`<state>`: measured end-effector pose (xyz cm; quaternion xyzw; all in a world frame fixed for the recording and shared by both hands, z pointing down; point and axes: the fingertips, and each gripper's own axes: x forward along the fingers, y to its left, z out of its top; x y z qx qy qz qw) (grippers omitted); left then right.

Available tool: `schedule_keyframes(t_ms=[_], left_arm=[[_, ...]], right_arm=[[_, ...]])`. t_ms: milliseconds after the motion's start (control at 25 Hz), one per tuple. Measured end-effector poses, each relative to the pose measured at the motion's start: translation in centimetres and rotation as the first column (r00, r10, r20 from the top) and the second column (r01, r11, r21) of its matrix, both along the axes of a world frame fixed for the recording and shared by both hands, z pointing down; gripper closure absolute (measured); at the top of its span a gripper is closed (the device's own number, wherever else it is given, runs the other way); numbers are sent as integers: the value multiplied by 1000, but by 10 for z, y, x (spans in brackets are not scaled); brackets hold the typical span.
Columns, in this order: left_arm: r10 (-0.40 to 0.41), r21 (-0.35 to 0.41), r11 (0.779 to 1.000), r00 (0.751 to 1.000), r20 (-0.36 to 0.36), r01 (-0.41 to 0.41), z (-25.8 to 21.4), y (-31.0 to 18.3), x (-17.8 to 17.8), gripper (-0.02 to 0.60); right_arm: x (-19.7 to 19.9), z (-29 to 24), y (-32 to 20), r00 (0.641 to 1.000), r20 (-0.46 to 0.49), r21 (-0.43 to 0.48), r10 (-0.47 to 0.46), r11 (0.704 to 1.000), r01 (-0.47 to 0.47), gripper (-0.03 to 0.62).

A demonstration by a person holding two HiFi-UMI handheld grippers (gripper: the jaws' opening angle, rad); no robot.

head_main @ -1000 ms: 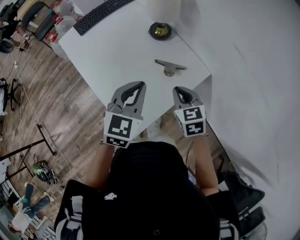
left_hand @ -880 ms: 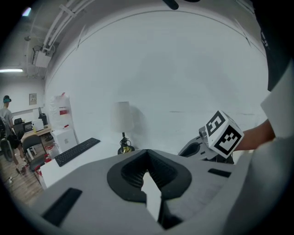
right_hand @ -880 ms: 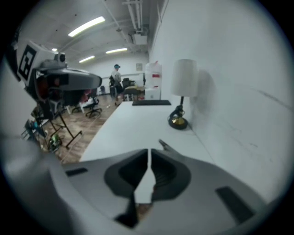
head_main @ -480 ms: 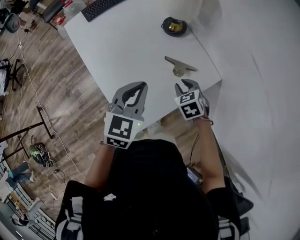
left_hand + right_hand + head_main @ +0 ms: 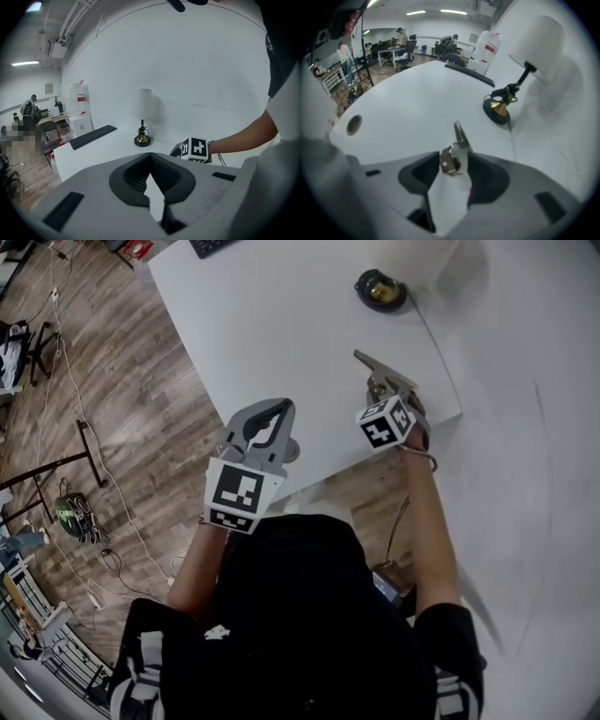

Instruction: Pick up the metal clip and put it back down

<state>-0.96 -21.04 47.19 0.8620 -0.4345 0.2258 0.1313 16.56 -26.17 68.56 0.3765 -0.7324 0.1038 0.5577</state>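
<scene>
The right gripper (image 5: 453, 160) is opening its jaws, and the handle end of the metal clip (image 5: 458, 136) is standing between them; the pads are not pressing on it. From there the clip's long axis is running away from the claw, toward the upper middle of the right gripper view. In the head view the clip is lying near the lower right corner of the white table (image 5: 281, 324), diagonally. The left gripper (image 5: 150, 157) is staying closed and empty, well apart at lower left, so the right hand is nearer. No readable writing is showing, only square markers on the cubes.
</scene>
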Motion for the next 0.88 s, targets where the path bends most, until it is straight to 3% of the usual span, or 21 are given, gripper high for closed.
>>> schedule_keyframes(t_ms=[320,440,640,880], left_arm=[[-17,-12,1000,1000,19,17,9,-3,-9,557],[-13,-13,1000,1000,21,13,10,-3,-11,557],[-2,-14,1000,1000,22,2,7,-1,-14,557],[5,2,1000,1000,8,-5,3,-4,-15,557]], right_arm=[[4,14,-7,997,-70,21,-25,999,27,408],[7,11,-10,995,-96,47,-22,999,26,462],[4,5,-6,993,-111,40,-34,998,39,471],[3,-9,-5,994,-108,58,-23,998,30,529]])
